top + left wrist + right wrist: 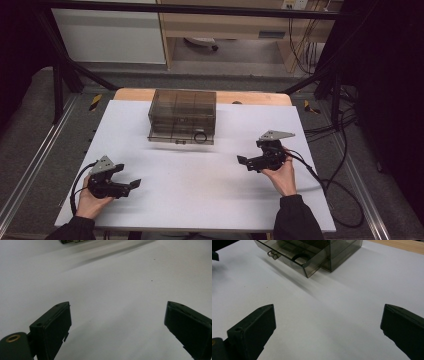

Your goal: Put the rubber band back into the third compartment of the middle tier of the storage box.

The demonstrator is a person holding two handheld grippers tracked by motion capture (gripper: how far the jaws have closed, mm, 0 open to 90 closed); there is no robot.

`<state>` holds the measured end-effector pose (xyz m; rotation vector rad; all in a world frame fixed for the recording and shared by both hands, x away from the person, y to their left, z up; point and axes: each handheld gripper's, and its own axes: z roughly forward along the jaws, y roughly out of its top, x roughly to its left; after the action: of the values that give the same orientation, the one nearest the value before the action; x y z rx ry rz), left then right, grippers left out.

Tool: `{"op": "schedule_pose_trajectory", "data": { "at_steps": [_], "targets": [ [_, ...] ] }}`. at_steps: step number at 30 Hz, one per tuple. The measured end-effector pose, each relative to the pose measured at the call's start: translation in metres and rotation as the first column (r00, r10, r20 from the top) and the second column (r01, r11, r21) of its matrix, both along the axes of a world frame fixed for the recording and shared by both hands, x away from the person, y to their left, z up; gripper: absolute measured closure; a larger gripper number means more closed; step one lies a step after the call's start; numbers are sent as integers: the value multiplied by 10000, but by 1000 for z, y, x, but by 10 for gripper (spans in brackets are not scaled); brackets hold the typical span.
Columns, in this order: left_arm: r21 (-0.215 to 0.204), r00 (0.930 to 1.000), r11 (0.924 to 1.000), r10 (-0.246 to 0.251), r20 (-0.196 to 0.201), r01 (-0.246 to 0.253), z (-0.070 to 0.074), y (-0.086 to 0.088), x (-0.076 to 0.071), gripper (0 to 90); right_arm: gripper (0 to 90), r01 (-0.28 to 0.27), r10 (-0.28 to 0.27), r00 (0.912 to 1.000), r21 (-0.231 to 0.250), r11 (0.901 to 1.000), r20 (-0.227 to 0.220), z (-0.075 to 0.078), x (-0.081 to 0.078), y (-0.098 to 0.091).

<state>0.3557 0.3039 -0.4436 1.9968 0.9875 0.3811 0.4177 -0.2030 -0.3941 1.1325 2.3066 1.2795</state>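
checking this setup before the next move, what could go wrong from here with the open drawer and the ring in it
1. The drawer of the smoky clear box stands pulled out past its front; a hasty push from the right gripper could slide the whole light box across the white table instead of shutting it.
2. The black ring lies near the drawer's front wall; it might catch or jump if the drawer is shoved.
3. Both grippers are open and apart from the box, so nothing steadies it.

The left tool (117, 322) hangs wide apart, empty, over the bare white table (112, 285).
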Motion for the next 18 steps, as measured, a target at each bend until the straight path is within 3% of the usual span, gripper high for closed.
{"op": "schedule_pose_trajectory", "data": {
  "at_steps": [3, 18],
  "targets": [
    [12, 10000, 10000, -14, -2, 14, 0, 0, 0, 69, 7, 49, -49, 10000, 225, 9997, 15, -3, -5, -7],
    [67, 10000, 10000, -36, -54, 37, -1, -2, 0, 69, 7, 265, -262, 9996, 478, 9985, -64, -25, -29, -39]
  ]
}}
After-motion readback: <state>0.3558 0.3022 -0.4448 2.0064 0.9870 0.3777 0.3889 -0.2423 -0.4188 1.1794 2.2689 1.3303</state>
